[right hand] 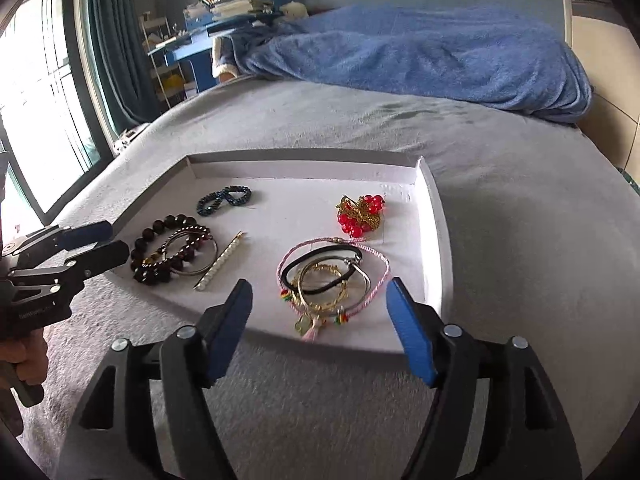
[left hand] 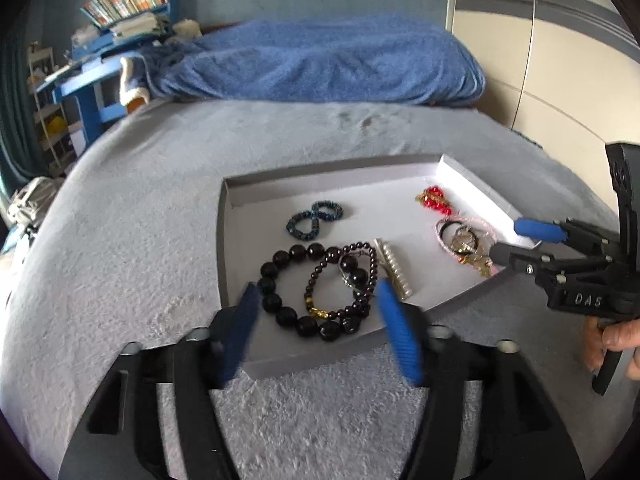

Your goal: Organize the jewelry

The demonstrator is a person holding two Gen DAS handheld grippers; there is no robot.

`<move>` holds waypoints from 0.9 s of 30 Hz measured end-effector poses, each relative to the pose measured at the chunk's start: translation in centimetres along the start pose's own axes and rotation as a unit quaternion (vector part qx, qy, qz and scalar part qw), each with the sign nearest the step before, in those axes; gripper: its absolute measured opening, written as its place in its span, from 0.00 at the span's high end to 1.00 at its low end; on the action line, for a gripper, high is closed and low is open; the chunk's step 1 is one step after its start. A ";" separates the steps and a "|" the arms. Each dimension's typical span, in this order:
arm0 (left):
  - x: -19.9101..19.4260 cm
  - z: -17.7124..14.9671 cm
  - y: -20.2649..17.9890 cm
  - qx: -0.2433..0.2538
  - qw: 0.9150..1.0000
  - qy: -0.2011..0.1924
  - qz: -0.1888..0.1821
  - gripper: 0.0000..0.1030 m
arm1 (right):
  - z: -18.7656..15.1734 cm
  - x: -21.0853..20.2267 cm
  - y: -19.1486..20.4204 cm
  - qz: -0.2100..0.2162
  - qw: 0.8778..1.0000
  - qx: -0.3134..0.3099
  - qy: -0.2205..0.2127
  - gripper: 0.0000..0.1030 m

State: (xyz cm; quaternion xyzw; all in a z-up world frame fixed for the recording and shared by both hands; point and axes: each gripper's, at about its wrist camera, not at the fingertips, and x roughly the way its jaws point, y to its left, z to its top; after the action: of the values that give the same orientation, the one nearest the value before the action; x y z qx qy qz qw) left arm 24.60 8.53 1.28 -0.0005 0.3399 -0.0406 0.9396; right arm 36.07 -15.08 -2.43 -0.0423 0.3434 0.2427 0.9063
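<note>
Left gripper (left hand: pixel 316 316) open, jaws spread wide and empty, hovering over the near-left corner of the shallow white tray (right hand: pixel 438 248) on the grey bed cover (right hand: pixel 520 208), straddling the dark bead bracelets (left hand: pixel 304 292), a heap of big black beads tangled with a thinner garnet-coloured strand. Risk there: closing on the heap would probably lift two or three pieces at once, the strands being looped through one another. Just right of the heap, a pearl hair clip (right hand: pixel 218 262), slim and flat on the tray floor, likely to skid away from a pinch. Farther back, a twisted blue beaded band (right hand: pixel 224 199), well apart from everything. Right of centre, the red bead cluster (right hand: pixel 362 214) with gold chain, near the far-right wall. Nearest the right edge, a bangle and cord pile (right hand: pixel 332 280): pink cord, black loop, gold chain, charms spilling toward the front rim. Right gripper (right hand: pixel 320 320) also open and holding nothing, poised over that pile; a snagged charm could drag the whole tangle over the low rim onto the plush cover, where small pieces would sink into the pile and hide
</note>
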 end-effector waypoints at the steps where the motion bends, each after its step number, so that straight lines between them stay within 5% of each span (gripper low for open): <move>1: -0.3 -0.1 -0.1 -0.002 1.000 -0.007 0.004 0.22 | -0.2 -0.4 0.1 0.001 1.000 0.000 -0.007 0.26; 6: -1.4 -1.1 -0.7 -0.011 1.000 -0.015 0.006 0.20 | -1.6 -2.0 0.4 0.007 0.999 -0.002 -0.031 0.16; 9: -2.2 -2.1 -1.1 -0.015 0.999 -0.026 0.015 0.09 | -2.5 -3.5 0.7 0.006 0.998 -0.007 -0.058 0.06; 27: -7.8 -6.5 -2.9 -0.035 0.992 -0.102 0.062 0.05 | -7.0 -9.4 3.0 -0.008 0.992 -0.035 -0.125 0.05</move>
State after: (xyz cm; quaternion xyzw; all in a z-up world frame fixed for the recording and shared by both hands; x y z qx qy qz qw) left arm 14.26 6.41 1.37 -0.0162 0.2432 0.0301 0.9694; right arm 24.37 -18.02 -1.43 -0.0459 0.2186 0.2507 0.9419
